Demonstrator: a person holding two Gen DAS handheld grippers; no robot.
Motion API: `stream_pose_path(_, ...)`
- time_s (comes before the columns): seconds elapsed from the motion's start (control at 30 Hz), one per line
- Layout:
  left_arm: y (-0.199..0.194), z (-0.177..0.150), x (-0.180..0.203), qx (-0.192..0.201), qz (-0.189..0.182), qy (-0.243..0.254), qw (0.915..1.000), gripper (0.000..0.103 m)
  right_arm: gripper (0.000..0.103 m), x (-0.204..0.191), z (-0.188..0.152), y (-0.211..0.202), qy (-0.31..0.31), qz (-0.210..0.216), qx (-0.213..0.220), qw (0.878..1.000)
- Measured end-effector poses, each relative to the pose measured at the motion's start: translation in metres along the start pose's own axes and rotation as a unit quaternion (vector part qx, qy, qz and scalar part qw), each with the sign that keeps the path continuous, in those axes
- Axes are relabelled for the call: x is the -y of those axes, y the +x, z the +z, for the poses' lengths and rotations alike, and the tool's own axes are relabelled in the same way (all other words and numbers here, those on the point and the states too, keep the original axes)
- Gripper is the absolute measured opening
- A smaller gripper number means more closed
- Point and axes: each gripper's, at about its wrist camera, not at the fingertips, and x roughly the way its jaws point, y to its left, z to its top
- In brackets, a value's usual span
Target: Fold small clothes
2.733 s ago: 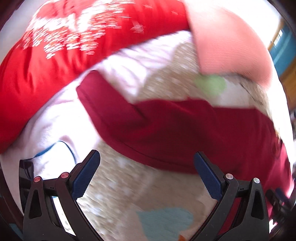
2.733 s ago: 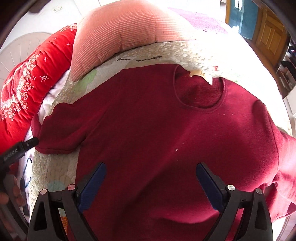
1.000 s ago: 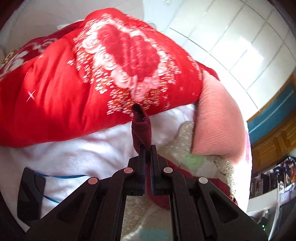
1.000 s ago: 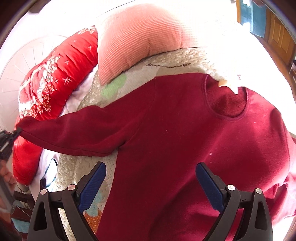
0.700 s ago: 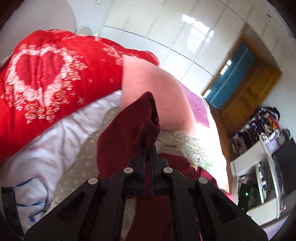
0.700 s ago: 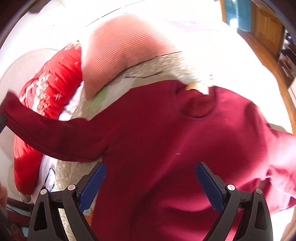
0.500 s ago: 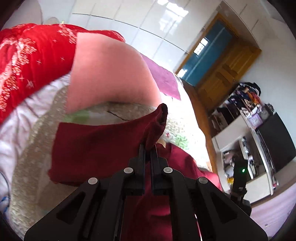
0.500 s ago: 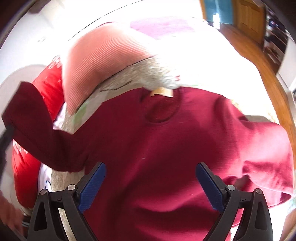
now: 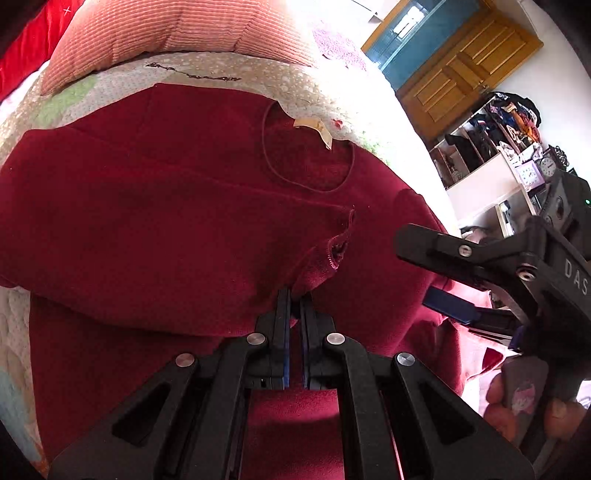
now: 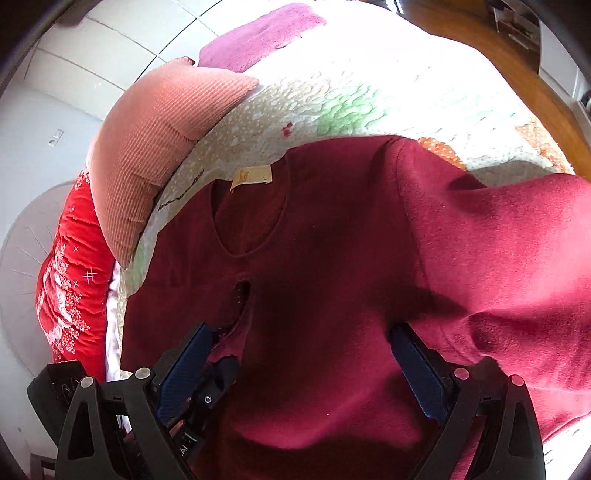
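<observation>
- One dark red sweater (image 9: 155, 206) lies flat on the quilted bed cover (image 10: 332, 92), its round neckline (image 9: 306, 158) with the tan label (image 10: 253, 176) turned toward the pink ribbed pillow (image 9: 166, 33); its long axis runs from that collar back toward the two tools
- Its left sleeve (image 9: 184, 221) is folded crosswise over the chest, so the sleeve's length lies square to the body's axis; the cuff (image 9: 334, 254) ends just below the neckline, near the middle of the garment
- Left hand-held gripper (image 9: 293, 306): fingers pressed together, pinching the sleeve fabric just behind the cuff
- Right hand-held gripper (image 10: 299, 369): blue pads (image 10: 417, 373) spread wide apart over the lower front of the sweater, nothing between them; from the left wrist camera it shows at the right edge, just beside the cuff, with a person's fingers (image 9: 524, 398) wrapped round its handle
- Right sleeve (image 10: 517, 258) bulges up unfolded on the far side, in bright light
- Red floral quilt (image 10: 70, 288) is bunched beside the pillow; a purple mat (image 10: 258, 33) lies beyond it; a wooden door (image 9: 469, 62) and cluttered shelves (image 9: 487, 147) stand past the bed
</observation>
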Motion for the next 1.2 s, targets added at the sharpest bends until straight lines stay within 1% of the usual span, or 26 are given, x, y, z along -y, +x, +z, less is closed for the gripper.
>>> stream_pose_path(0.17,-0.006,-0.003,0.000,0.000,-0.004,0.016,0.9999,0.003,0.098,-0.007,-0.001,0.013,0.002,0.017,-0.007,1.000)
stream_pose_path(0.27,-0.007,-0.005,-0.004,-0.007,-0.015,0.011,0.9998,0.003,0.097,-0.015,0.001,0.015,-0.010,0.011,-0.011,1.000)
stream_pose_path(0.3,-0.007,-0.005,-0.004,-0.009,-0.017,0.009,0.9998,0.004,0.097,-0.017,0.001,0.012,-0.011,0.009,-0.008,1.000)
stream_pose_path(0.37,-0.010,-0.007,-0.007,-0.011,-0.021,0.005,0.9997,0.005,0.096,-0.020,0.002,-0.001,-0.013,0.016,0.013,1.000)
stream_pose_path(0.4,-0.010,-0.008,-0.008,-0.015,-0.022,0.004,0.9996,0.009,0.096,-0.022,0.002,-0.007,-0.017,0.018,0.025,0.999)
stream_pose_path(0.43,-0.011,-0.010,-0.009,-0.020,-0.025,0.003,0.9995,0.011,0.096,-0.024,0.001,-0.010,-0.021,0.019,0.033,0.999)
stream_pose_path(0.47,-0.012,-0.011,-0.009,-0.023,-0.025,0.003,0.9994,0.014,0.096,-0.026,0.001,-0.009,-0.027,0.018,0.031,0.999)
stream_pose_path(0.53,-0.015,-0.015,-0.010,-0.024,-0.017,0.006,0.9995,0.019,0.096,-0.031,0.002,0.005,-0.038,0.005,0.006,0.999)
stream_pose_path(0.57,-0.017,-0.017,-0.011,-0.026,-0.015,0.007,0.9995,0.023,0.095,-0.031,0.003,0.013,-0.041,-0.011,-0.006,0.999)
stream_pose_path(0.6,-0.021,-0.019,-0.013,-0.026,-0.014,0.007,0.9995,0.027,0.093,-0.032,0.004,0.020,-0.043,-0.024,-0.015,0.999)
stream_pose_path(0.67,-0.031,-0.023,-0.019,-0.021,-0.012,0.005,0.9997,0.028,0.090,-0.032,0.004,0.028,-0.044,-0.031,-0.019,0.998)
stream_pose_path(0.73,-0.047,-0.026,-0.027,-0.005,-0.001,0.004,1.0000,0.028,0.088,-0.031,0.002,0.035,-0.050,-0.031,-0.014,0.998)
stream_pose_path(0.77,-0.054,-0.027,-0.033,0.005,0.006,0.001,1.0000,0.028,0.085,-0.033,0.000,0.039,-0.059,-0.033,-0.011,0.998)
stream_pose_path(0.8,-0.060,-0.027,-0.039,0.012,0.012,-0.005,0.9998,0.029,0.070,-0.035,-0.001,0.045,-0.070,-0.036,-0.014,0.997)
stream_pose_path(0.83,-0.067,-0.027,-0.047,0.019,0.019,-0.015,0.9995,0.030,0.049,-0.037,-0.002,0.051,-0.082,-0.040,-0.018,0.996)
stream_pose_path(0.9,-0.080,-0.026,-0.065,0.032,0.034,-0.042,0.9981,0.030,0.026,-0.042,-0.003,0.057,-0.100,-0.040,-0.020,0.994)
stream_pose_path(0.93,-0.085,-0.026,-0.073,0.038,0.040,-0.052,0.9971,0.030,0.018,-0.045,-0.003,0.056,-0.104,-0.036,-0.018,0.994)
stream_pose_path(1.0,-0.096,-0.027,-0.089,0.050,0.058,-0.068,0.9948,0.030,0.004,-0.044,0.000,0.045,-0.095,-0.006,-0.020,0.995)
stream_pose_path(1.07,-0.103,-0.027,-0.101,0.056,0.072,-0.077,0.9928,0.030,0.004,-0.041,0.006,0.017,-0.082,0.019,0.012,0.996)
stream_pose_path(1.1,-0.106,-0.028,-0.105,0.057,0.078,-0.081,0.9921,0.030,0.004,-0.041,0.009,-0.001,-0.084,0.024,0.031,0.996)
stream_pose_path(1.13,-0.108,-0.029,-0.109,0.057,0.082,-0.083,0.9915,0.030,0.004,-0.039,0.013,-0.019,-0.089,0.017,0.053,0.994)
stream_pose_path(1.2,-0.112,-0.030,-0.115,0.057,0.091,-0.086,0.9904,0.030,0.004,-0.028,0.020,-0.047,-0.090,-0.010,0.087,0.992)
